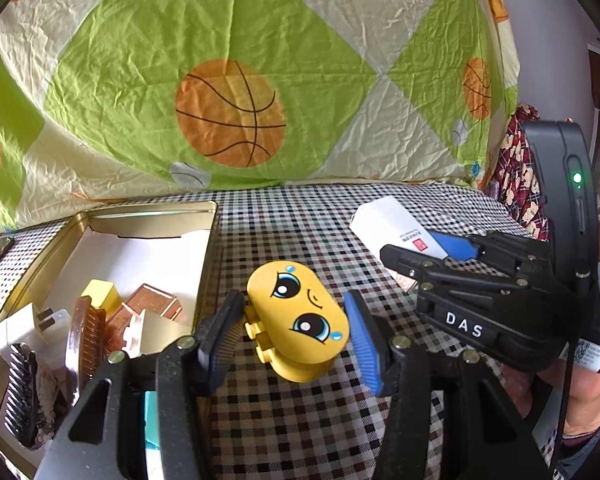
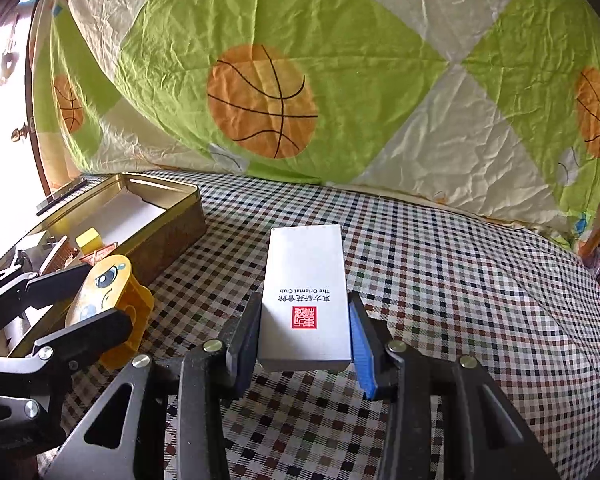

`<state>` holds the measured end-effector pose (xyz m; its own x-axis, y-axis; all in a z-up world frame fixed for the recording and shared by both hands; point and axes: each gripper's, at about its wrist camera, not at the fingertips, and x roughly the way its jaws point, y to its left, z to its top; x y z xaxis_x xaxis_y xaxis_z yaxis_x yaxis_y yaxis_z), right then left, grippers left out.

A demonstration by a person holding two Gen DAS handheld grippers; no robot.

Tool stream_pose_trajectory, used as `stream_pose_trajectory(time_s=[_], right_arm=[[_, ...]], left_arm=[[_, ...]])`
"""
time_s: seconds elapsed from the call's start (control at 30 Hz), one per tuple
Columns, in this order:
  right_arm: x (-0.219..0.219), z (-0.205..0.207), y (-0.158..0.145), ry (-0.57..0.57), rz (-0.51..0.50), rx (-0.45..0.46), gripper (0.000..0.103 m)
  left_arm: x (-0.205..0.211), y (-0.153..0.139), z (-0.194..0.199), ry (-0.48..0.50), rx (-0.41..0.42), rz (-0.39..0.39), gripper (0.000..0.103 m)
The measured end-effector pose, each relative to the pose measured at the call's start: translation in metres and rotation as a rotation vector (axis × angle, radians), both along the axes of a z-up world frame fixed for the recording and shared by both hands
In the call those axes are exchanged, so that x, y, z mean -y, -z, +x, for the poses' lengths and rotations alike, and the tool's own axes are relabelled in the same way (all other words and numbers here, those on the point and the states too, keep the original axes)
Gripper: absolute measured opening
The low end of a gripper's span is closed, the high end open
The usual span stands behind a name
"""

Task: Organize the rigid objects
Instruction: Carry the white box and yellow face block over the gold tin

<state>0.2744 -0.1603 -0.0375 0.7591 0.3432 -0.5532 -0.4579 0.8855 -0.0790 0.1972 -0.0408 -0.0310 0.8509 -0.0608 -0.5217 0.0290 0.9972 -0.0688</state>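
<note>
our left gripper (image 1: 296, 328) fingers spread around yellow face block (image 1: 298, 322), not touching, our right gripper (image 2: 306, 330) fingers clamping white box (image 2: 306, 292), gold tin (image 1: 148, 216) left

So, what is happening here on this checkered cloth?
A person is tidying small objects into a gold tin box with two handheld grippers. The left gripper is open around a yellow toy block with a crying face; its blue pads are close, but I cannot tell whether they touch it. The right gripper grips a white box with a red seal. The tin already holds a yellow cube, a comb and other small items.
</note>
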Motion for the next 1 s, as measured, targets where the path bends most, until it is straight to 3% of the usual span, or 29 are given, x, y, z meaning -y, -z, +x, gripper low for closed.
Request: stream_pose_trajectory(time_s=[0.43, 0.6, 0.8, 1.0], right_arm=[[0.011, -0.033, -0.009, 0.078, 0.069, 0.084, 0.043], [0.024, -0.054, -0.014, 0.104, 0.146, 0.141, 0.043], [0.023, -0.078, -0.019, 0.118, 0.144, 0.255, 0.043], [0.031, -0.09, -0.022, 0.13, 0.175, 0.272, 0.043]], left_arm=[[0.007, -0.005, -0.021, -0.019, 0.085, 0.053, 0.052], [0.012, -0.008, -0.033, -0.017, 0.145, 0.076, 0.052], [0.007, -0.013, -0.048, -0.022, 0.207, 0.054, 0.052], [0.005, -0.016, -0.061, -0.027, 0.246, 0.041, 0.052]])
